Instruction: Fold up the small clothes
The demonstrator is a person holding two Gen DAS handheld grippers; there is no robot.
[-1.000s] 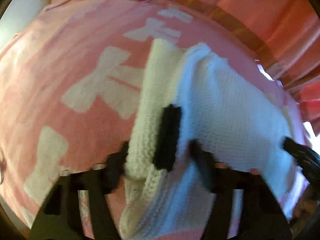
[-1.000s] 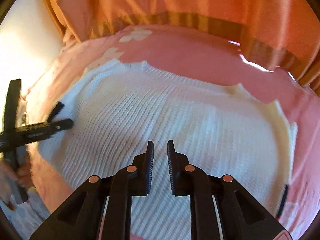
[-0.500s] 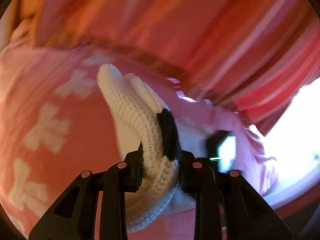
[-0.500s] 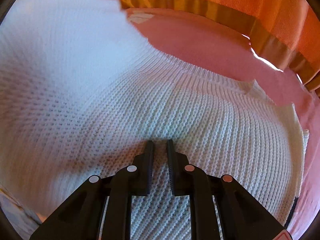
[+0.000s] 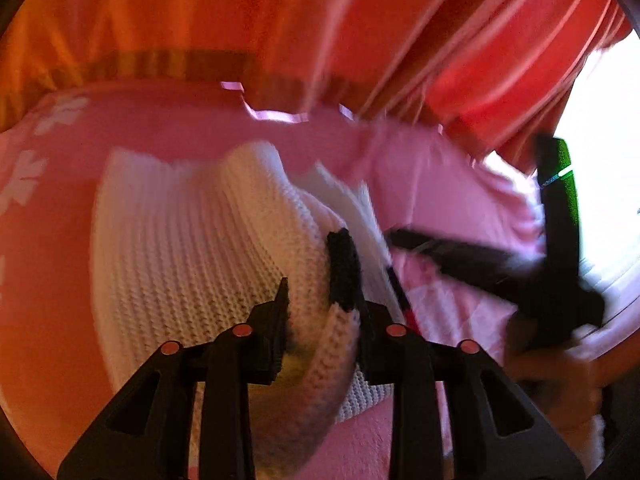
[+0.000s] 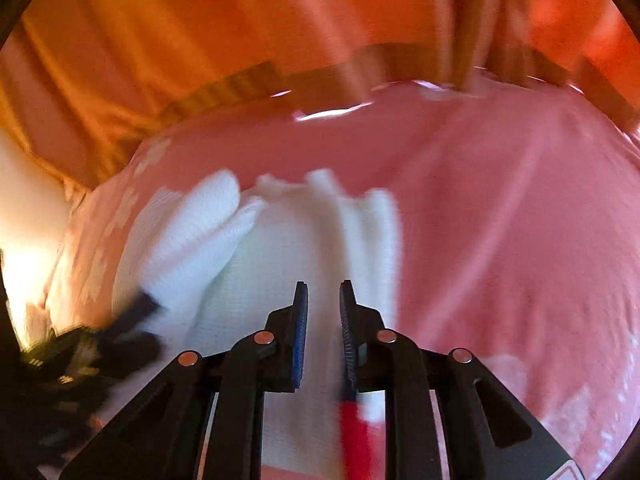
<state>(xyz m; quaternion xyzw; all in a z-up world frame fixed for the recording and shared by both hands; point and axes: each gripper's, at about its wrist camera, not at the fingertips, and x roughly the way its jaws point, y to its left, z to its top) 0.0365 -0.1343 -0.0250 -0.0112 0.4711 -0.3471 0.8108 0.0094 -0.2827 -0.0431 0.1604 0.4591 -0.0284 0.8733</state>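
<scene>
A pink bedspread [image 5: 180, 120] lies below orange curtains [image 5: 200, 12]. The white knit [image 5: 180, 240] sits at centre. The left gripper [image 5: 320, 320] is opening with the knit's black-trimmed fold between its jaws; the right gripper [image 6: 323, 320] is opening over it, holding nothing. The knit looks soft and floppy: grip hems. Open bedspread lies toward three o'clock.
</scene>
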